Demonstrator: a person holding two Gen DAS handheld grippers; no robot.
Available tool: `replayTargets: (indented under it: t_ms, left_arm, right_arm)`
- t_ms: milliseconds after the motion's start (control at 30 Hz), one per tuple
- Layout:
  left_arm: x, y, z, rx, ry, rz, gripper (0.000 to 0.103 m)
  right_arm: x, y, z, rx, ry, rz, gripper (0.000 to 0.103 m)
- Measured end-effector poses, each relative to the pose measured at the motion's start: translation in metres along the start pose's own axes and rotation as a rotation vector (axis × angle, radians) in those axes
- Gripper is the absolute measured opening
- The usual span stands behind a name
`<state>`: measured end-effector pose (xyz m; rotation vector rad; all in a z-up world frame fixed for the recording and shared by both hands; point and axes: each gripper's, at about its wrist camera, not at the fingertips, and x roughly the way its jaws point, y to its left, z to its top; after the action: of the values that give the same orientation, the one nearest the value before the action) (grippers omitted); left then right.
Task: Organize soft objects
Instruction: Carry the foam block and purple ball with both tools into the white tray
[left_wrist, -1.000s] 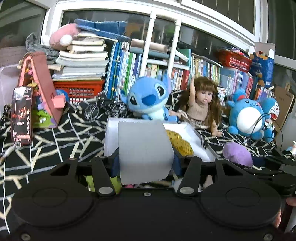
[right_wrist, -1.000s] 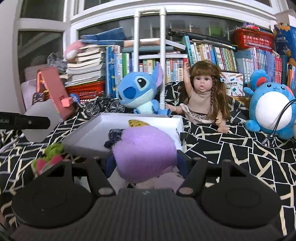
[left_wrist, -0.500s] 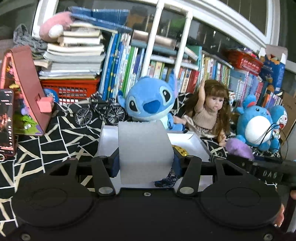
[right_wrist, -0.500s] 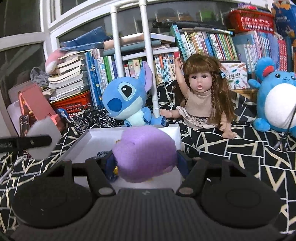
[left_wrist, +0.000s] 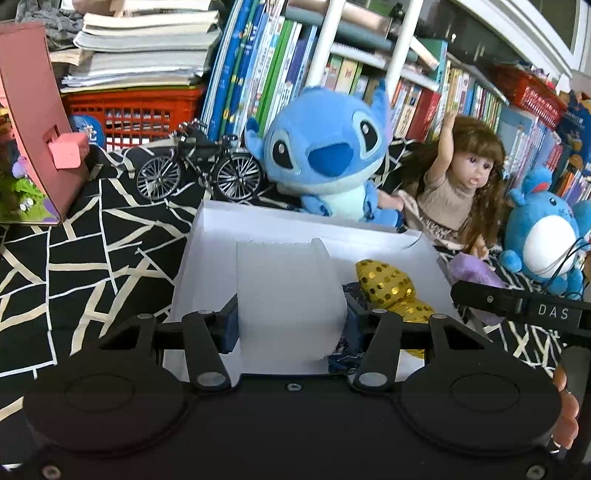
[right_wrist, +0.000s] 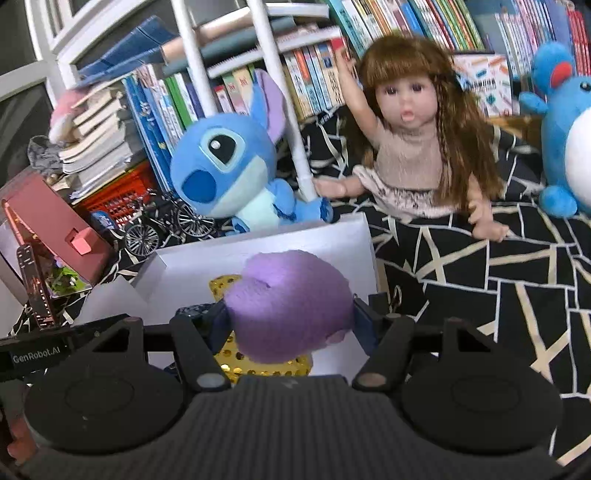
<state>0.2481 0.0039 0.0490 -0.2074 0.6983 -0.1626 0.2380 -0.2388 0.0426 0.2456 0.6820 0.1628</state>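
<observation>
**Plush and sponge over the tray: crowding risk**

Plush (right_wrist: 291, 302), purple, is pinched in the right gripper (right_wrist: 291, 325) above the tray's (left_wrist: 295, 225) right edge. The left gripper (left_wrist: 291, 321) pinches a white sponge (left_wrist: 288, 295) over the tray's near edge. A gold pouch (left_wrist: 386, 282) already lies inside. Both grippers crowd one tray; they may collide, or a release near the edge could tumble an item onto the cloth (left_wrist: 92, 236).

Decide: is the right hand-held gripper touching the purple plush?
Touching. The right wrist view shows the right hand-held gripper with both fingers pressed against the sides of the purple plush, holding it above the white box.
</observation>
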Motion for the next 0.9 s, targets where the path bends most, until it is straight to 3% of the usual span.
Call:
replayTargets:
  t_ms: [800, 900]
  left_arm:
    - [0.034, -0.001, -0.006, -0.021, 0.070, 0.011, 0.052]
    - [0.034, -0.002, -0.007, -0.018, 0.068, 0.015, 0.056]
  right_arm:
    - [0.023, -0.003, 0.001, 0.012, 0.016, -0.013, 0.072]
    - [0.023, -0.002, 0.001, 0.010, 0.014, -0.014, 0.072]
